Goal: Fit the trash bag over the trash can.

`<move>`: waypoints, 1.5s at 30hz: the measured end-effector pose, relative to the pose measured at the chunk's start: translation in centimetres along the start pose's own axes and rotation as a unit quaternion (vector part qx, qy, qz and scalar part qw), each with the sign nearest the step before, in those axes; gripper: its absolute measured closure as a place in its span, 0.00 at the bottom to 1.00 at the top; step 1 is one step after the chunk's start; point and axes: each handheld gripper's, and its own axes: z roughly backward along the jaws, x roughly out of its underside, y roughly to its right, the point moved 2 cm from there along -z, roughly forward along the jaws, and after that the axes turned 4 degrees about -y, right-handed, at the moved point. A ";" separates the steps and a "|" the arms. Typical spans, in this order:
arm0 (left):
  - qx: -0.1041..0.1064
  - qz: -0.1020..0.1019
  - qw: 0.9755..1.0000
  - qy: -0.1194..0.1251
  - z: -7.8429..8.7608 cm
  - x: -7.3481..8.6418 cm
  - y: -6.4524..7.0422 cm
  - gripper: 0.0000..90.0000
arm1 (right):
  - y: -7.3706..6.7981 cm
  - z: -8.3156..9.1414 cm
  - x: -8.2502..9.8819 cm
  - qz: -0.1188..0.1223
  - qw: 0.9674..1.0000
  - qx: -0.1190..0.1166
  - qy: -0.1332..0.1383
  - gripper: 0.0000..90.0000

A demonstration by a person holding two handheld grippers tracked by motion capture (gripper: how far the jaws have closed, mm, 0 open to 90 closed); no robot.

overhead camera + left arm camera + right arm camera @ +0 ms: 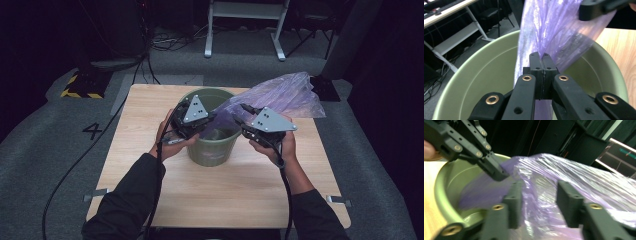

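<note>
A green bucket [210, 150] stands in the middle of the wooden table [225, 195]. A thin purple plastic bag [290, 95] lies half over its far right rim and trails onto the table. My left gripper [216, 117] hangs over the bucket's mouth, shut on a gathered fold of the bag [554, 27], with the jaws [543, 55] pressed together above the bucket [486, 72]. My right gripper [239, 117] is just right of it. Its jaws [540, 192] stand apart and open, with loose bag film [574, 172] between them. The left gripper [499, 173] pinches the bag near the bucket's rim [446, 185].
A white metal frame [245, 25] stands on the grey floor behind the table. A yellow-and-black striped base [80, 87] sits at the back left. A black cable [75, 170] runs across the floor on the left, past a painted number 4 [92, 131].
</note>
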 end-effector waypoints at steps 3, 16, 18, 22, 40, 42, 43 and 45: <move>-0.002 0.004 1.000 0.000 0.3 0.3 -0.4 1.00 | 0.3 0.5 0.4 -0.005 1.000 0.002 -0.014 0.47; -0.008 0.021 1.000 -0.007 0.9 2.1 -1.9 1.00 | 2.1 4.2 5.2 -0.019 0.997 0.055 -0.059 0.28; -0.010 0.022 1.000 -0.008 1.0 2.3 -2.1 1.00 | 2.2 4.1 5.5 -0.017 0.996 0.055 -0.061 0.26; -0.004 0.026 1.000 -0.005 1.1 2.7 -2.3 1.00 | 2.0 3.2 5.8 0.002 0.996 0.060 -0.070 0.36; 0.007 0.041 0.999 0.024 2.3 3.1 -2.3 0.54 | 1.1 2.0 3.9 0.028 0.999 0.016 -0.036 1.00; 0.009 0.051 0.998 0.032 2.3 2.8 -2.2 0.43 | 1.1 1.9 3.8 0.029 0.999 0.014 -0.038 1.00; 0.013 0.055 0.998 0.035 2.3 2.7 -2.2 0.36 | 1.1 1.8 3.8 0.029 0.999 0.015 -0.039 1.00; 0.022 0.061 0.997 0.030 1.9 2.3 -2.1 0.33 | 1.1 1.7 3.9 0.024 0.999 0.011 -0.038 1.00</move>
